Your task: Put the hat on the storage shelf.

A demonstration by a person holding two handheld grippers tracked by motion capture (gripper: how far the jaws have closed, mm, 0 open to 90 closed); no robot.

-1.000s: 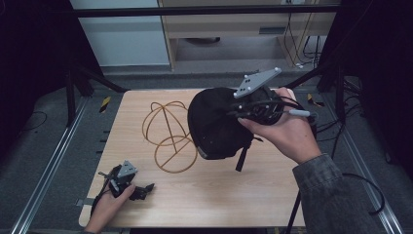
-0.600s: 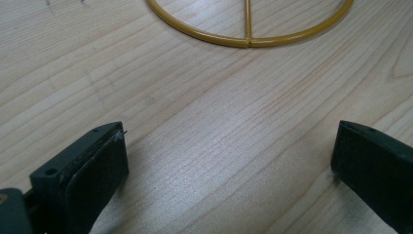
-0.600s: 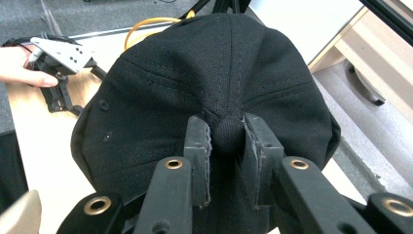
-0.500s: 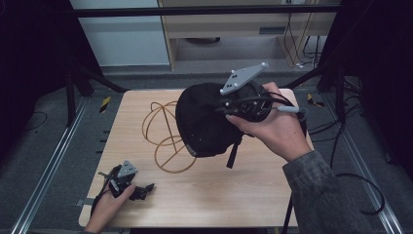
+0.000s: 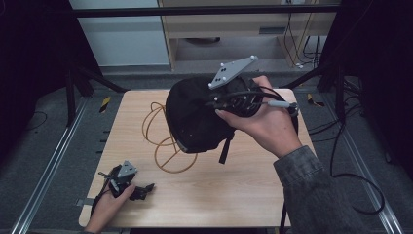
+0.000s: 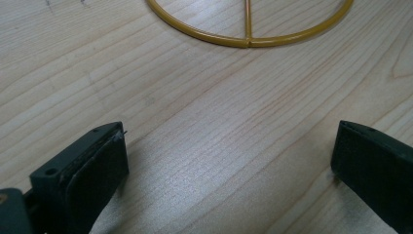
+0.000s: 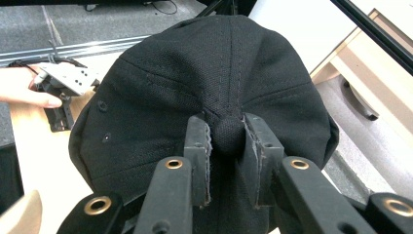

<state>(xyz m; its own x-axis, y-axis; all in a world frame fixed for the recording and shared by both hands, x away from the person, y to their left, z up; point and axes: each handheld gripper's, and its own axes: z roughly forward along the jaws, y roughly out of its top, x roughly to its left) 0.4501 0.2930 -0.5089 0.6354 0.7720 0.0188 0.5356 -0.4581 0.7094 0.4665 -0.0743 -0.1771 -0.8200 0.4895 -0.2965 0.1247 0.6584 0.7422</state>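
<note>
Lying on the wooden tabletop (image 5: 234,195), a yellow wire frame (image 5: 163,141) sits partly hidden behind the black cap (image 5: 195,114), which hangs in the air above it. The right gripper (image 7: 228,134) has its fingers (image 7: 197,146) pinching the cap's top button. Near the tabletop's front corner, the left gripper (image 5: 127,184) rests with fingers (image 6: 92,170) spread wide, nothing between them.

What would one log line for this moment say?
right gripper: shut on cap button, cap lifted | left gripper: open, on table | wire frame: on table
</note>
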